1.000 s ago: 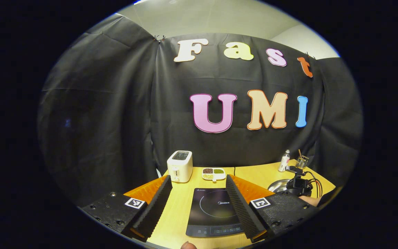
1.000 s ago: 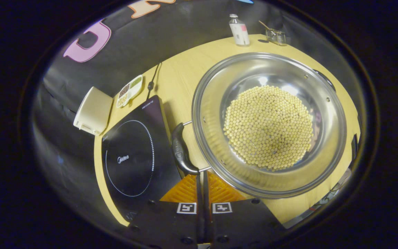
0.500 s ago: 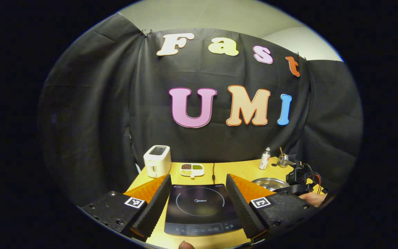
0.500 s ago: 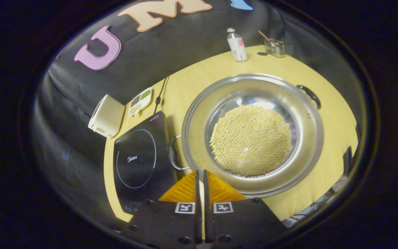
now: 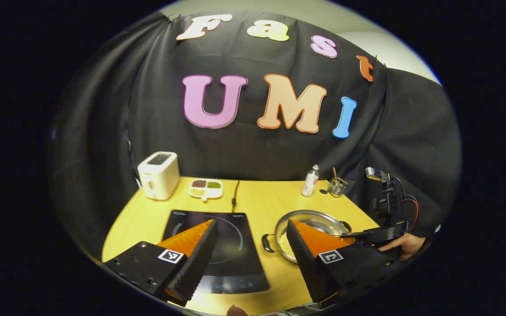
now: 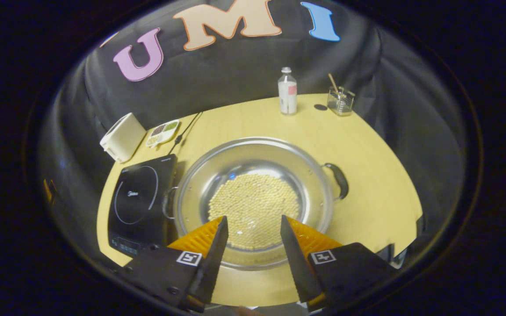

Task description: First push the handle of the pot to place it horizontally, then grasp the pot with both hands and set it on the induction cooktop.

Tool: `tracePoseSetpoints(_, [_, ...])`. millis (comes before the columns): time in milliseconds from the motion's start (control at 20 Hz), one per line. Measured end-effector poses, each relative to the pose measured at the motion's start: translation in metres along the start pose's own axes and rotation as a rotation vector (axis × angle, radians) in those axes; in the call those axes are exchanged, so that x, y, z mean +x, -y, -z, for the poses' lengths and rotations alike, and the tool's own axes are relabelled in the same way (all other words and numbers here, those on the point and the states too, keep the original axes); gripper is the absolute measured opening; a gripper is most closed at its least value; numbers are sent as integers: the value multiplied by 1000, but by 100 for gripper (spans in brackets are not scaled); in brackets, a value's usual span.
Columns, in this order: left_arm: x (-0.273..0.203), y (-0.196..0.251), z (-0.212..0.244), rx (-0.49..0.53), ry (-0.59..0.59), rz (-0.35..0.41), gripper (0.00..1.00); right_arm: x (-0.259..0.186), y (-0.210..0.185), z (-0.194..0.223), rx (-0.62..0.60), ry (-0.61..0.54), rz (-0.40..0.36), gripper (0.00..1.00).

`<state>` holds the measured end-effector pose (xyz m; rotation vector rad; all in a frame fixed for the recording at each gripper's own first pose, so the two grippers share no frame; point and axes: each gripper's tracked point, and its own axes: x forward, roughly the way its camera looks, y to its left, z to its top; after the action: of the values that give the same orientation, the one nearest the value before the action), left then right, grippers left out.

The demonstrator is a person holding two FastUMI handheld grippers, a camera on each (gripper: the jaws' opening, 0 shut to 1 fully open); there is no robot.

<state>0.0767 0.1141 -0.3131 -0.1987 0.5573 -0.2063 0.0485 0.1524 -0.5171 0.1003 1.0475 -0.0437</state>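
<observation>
A steel pot (image 6: 253, 153) holding yellow beans (image 6: 253, 204) sits on the wooden table, just right of the black induction cooktop (image 6: 141, 204). Its two black handles (image 6: 338, 180) point left and right. My right gripper (image 6: 253, 226) hovers open above the pot's near rim with nothing between its fingers. In the left gripper view, my left gripper (image 5: 248, 259) is open over the near table edge, spanning the cooktop (image 5: 235, 259) and the pot (image 5: 319, 218). The right gripper (image 5: 380, 235), held by a hand (image 5: 404, 245), is to the right of the pot.
At the back of the table (image 6: 367, 145) stand a white toaster (image 6: 122, 137), a divided dish (image 6: 161, 130), a small bottle (image 6: 287, 91) and a glass (image 6: 340, 100). A power cord (image 6: 185, 129) runs from the cooktop to the back edge.
My right gripper went from shut beside the pot's left handle to open and drew back over the near rim. The left gripper view swung right, bringing the pot into sight.
</observation>
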Motion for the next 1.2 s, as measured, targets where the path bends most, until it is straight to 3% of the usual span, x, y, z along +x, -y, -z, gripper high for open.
tracePoseSetpoints(200, [42,14,41,-171,-137,-24,96,9,43,-24,-47,17,-12,88])
tracePoseSetpoints(300, [59,16,45,-215,-165,-54,97,20,63,-37,-53,31,-21,87])
tracePoseSetpoints(400, [75,24,54,-199,-195,-73,96,28,77,-46,-62,38,-39,87])
tracePoseSetpoints(550, [92,23,85,-82,-283,-115,96,48,96,-54,-92,41,-48,93])
tracePoseSetpoints(750, [122,36,123,-7,-386,-116,96,67,110,-47,-103,7,-66,94])
tracePoseSetpoints(1000, [154,30,162,-28,-517,-131,96,85,117,-35,-52,-56,-100,93])
tracePoseSetpoints(1150, [165,26,174,-42,-561,-138,94,95,129,-27,-81,-83,-72,92])
tracePoseSetpoints(1200, [171,28,176,-49,-566,-131,99,98,128,-25,-68,-97,-79,92])
